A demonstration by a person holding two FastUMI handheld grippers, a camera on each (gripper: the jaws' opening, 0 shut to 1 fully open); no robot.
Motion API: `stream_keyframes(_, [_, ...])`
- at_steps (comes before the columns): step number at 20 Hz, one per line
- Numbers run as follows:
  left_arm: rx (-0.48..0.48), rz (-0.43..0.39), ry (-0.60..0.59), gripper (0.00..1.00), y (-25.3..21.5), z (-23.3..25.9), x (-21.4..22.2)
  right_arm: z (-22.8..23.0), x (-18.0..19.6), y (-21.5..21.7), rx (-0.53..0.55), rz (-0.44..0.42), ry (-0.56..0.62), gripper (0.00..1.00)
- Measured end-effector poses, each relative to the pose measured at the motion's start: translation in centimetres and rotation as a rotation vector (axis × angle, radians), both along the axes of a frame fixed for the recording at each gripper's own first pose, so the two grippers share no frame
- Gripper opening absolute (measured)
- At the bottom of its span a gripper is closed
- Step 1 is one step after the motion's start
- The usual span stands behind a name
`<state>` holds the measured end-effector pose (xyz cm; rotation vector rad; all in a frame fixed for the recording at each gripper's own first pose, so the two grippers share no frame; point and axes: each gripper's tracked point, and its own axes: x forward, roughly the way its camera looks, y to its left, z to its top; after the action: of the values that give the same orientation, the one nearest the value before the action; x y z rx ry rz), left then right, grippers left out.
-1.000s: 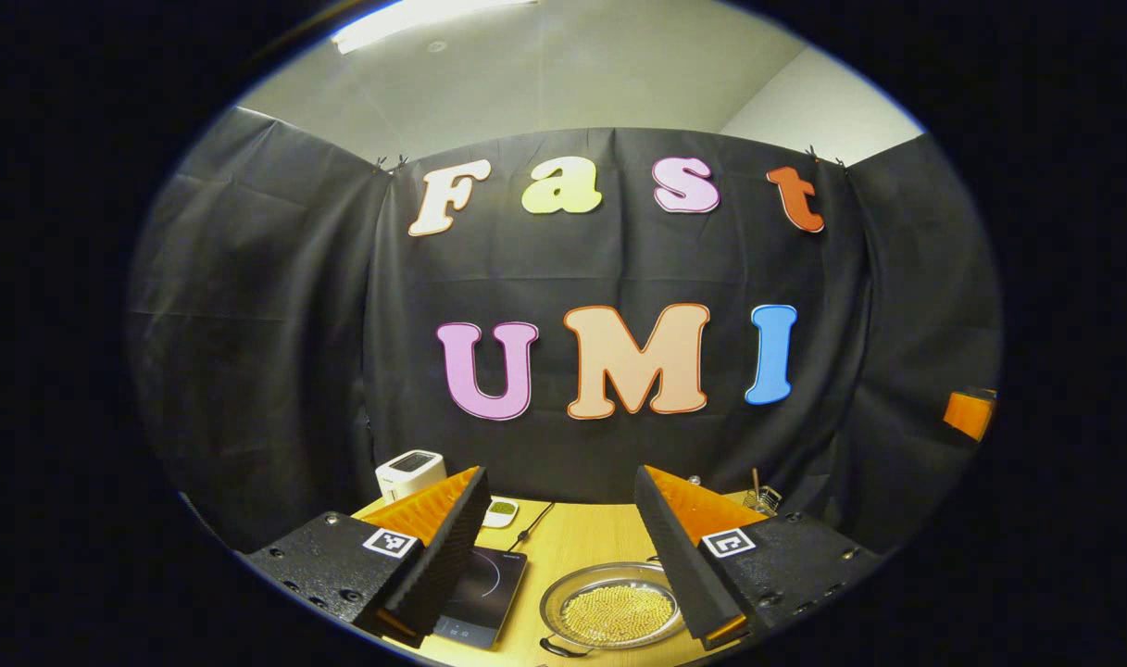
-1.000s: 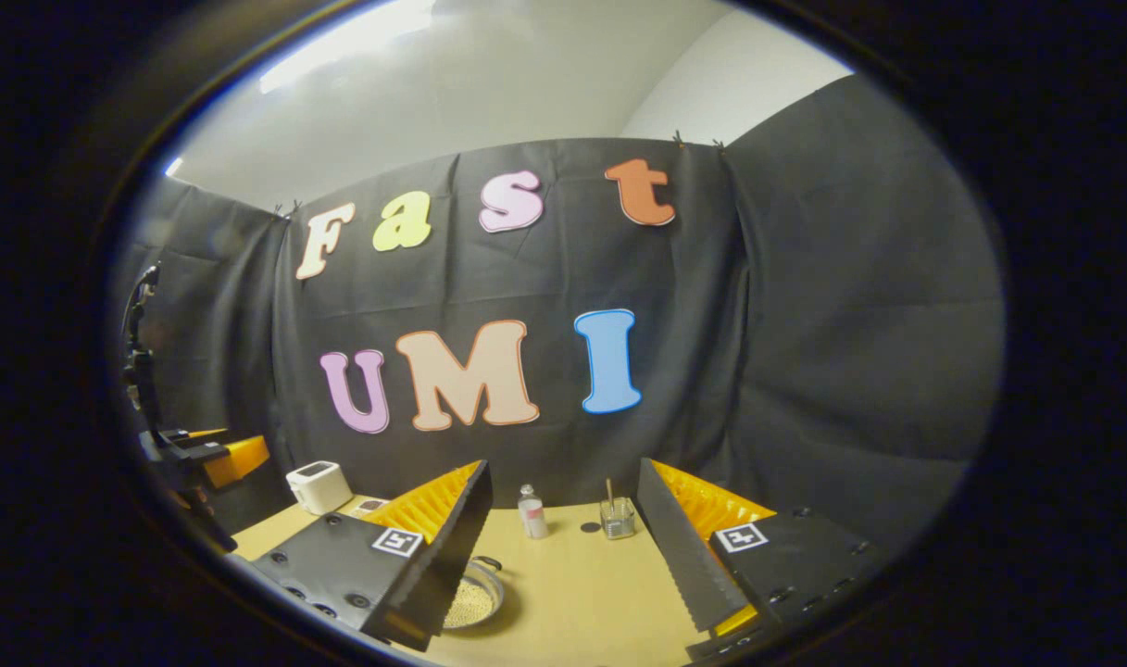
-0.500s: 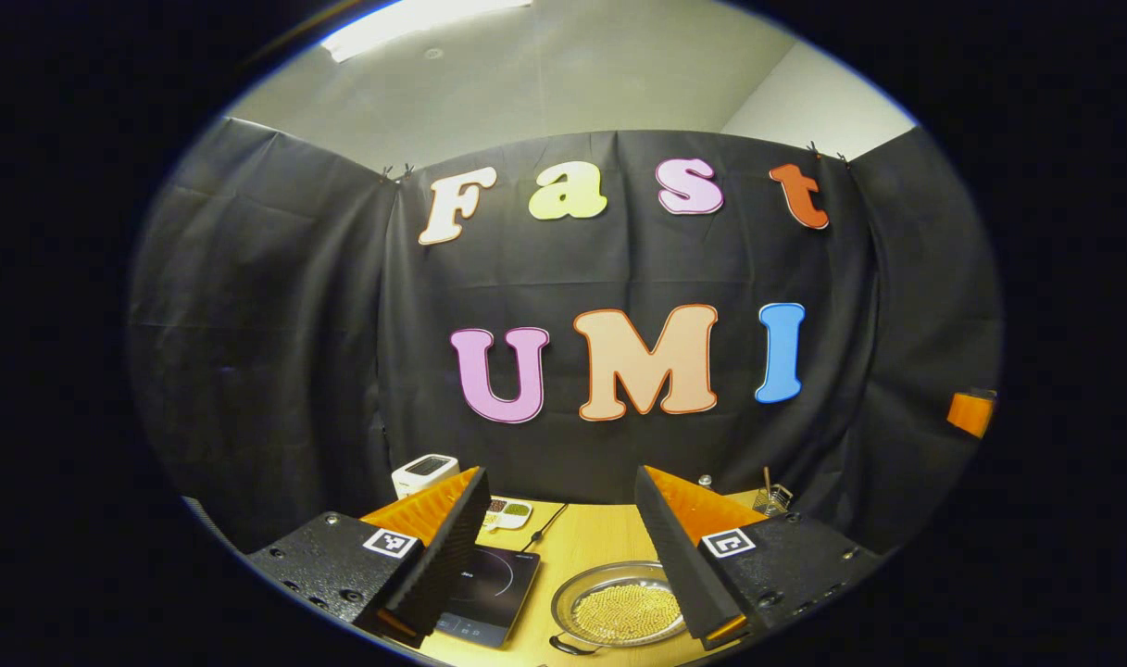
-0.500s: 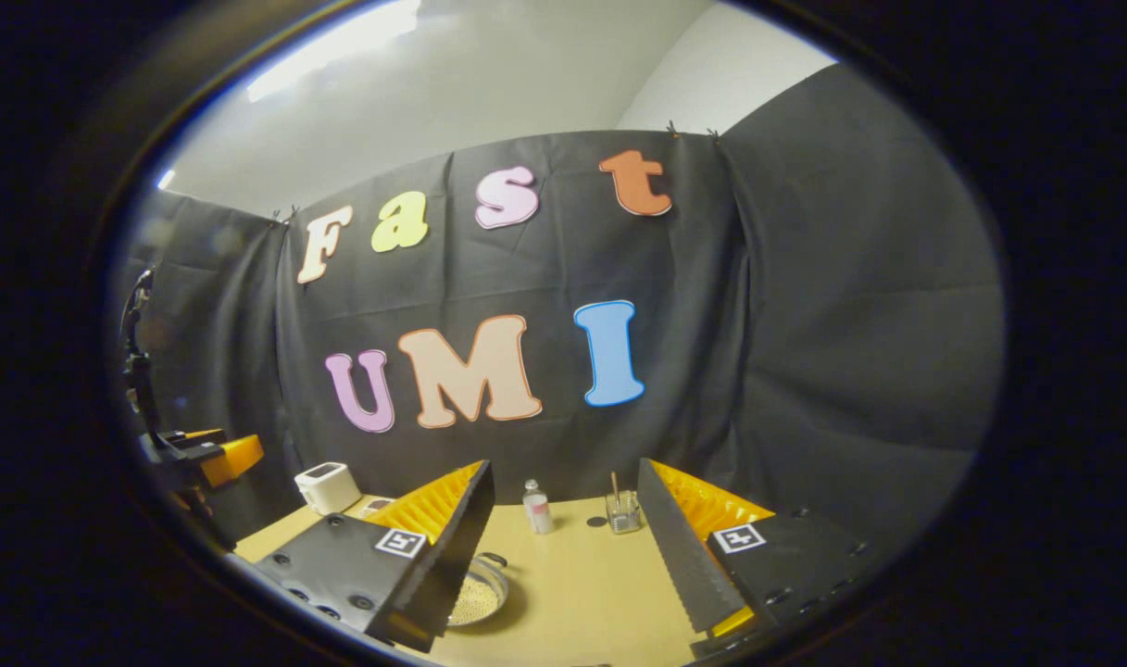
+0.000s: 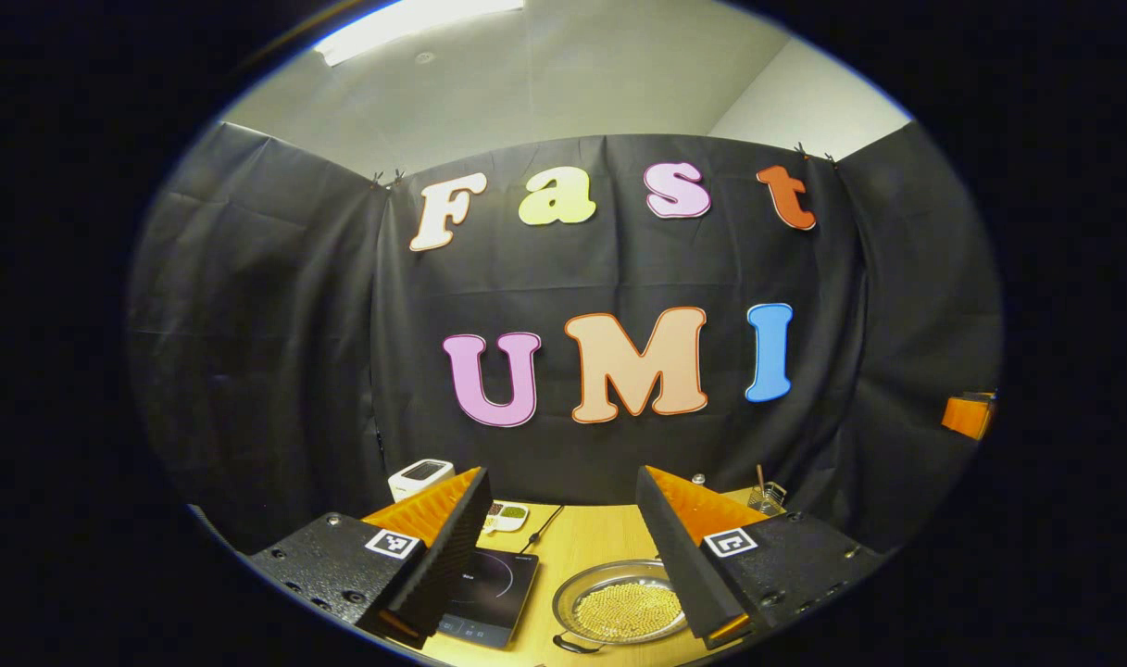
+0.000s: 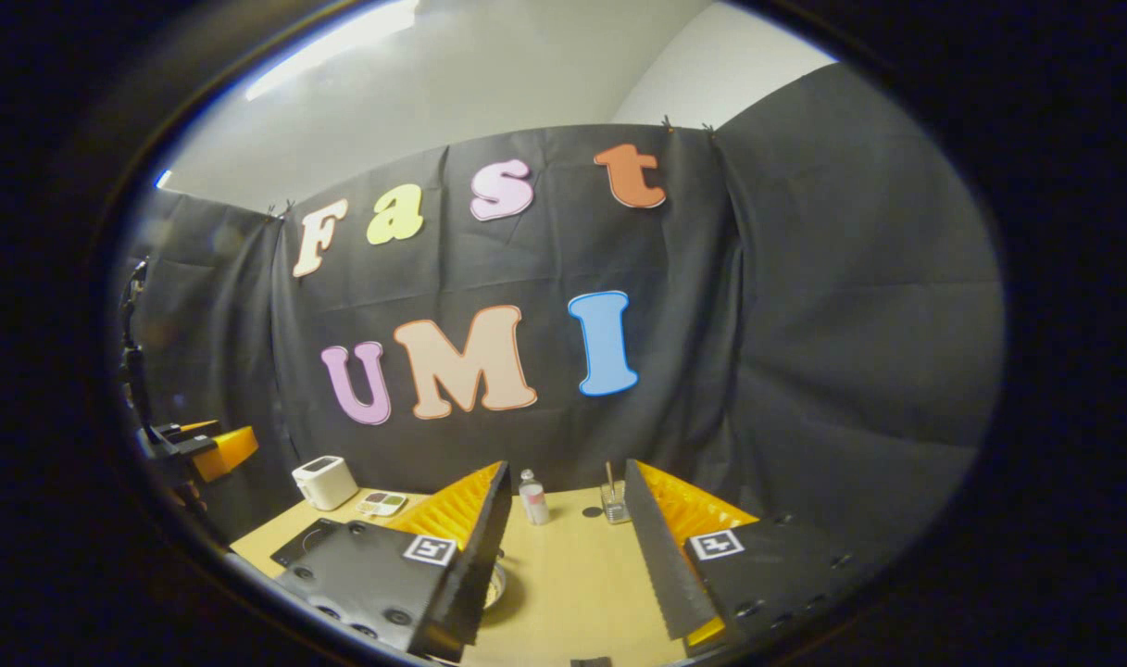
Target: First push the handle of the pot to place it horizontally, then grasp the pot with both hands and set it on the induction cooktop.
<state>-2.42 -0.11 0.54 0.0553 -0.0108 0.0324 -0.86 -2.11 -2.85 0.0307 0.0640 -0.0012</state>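
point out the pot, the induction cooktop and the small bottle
pot (image 5: 624, 610), left gripper view, on the beads inside it
induction cooktop (image 5: 491, 591), left gripper view, on its dark glass top
small bottle (image 6: 532, 500), right gripper view, on its body

no readable text, labels too small

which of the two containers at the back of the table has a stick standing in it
The clear glass jar, right of the small capped bottle; a thin stick rises from its open top, while the bottle is closed.
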Motion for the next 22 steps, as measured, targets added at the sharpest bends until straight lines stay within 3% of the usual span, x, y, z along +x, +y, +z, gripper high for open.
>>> stream_keyframes(1, [0.003,0.002,-0.005,0.95,0.4,0.1,-0.1,-0.1,0.1,0.2,0.003,-0.003,-0.004,0.63])
stream_keyframes(6, [0.022,0.009,-0.019,0.96,3.1,0.1,-0.1,-1.8,0.1,2.3,-0.035,-0.012,0.025,0.0])
stream_keyframes(7, [0.022,0.008,-0.012,0.96,3.7,-0.4,0.1,-2.1,0.2,2.9,-0.044,-0.011,0.033,0.08])
stream_keyframes(10, [-0.002,0.01,0.002,0.97,5.8,-1.3,0.8,-4.0,0.5,5.9,-0.049,0.017,0.077,0.08])
stream_keyframes(11, [-0.012,0.014,0.009,0.96,6.7,-1.7,1.1,-4.8,0.6,6.7,-0.053,0.024,0.095,0.0])
stream_keyframes(12, [-0.018,0.017,0.015,0.96,7.6,-2.1,1.5,-5.7,0.7,7.8,-0.056,0.029,0.115,0.08])
stream_keyframes(16, [-0.022,0.024,0.066,0.96,11.4,-3.8,3.0,-10.5,1.3,11.8,-0.051,0.049,0.232,0.11])
stream_keyframes(17, [-0.021,0.026,0.074,0.96,12.3,-4.2,3.3,-11.8,1.4,13.0,-0.049,0.059,0.263,0.11])
stream_keyframes(18, [-0.019,0.029,0.079,0.96,13.1,-4.4,3.7,-13.0,1.5,14.0,-0.046,0.067,0.293,0.02])
stream_keyframes(22, [-0.026,0.03,0.096,0.96,15.9,-5.4,5.0,-17.9,1.5,17.6,-0.049,0.088,0.415,0.02])
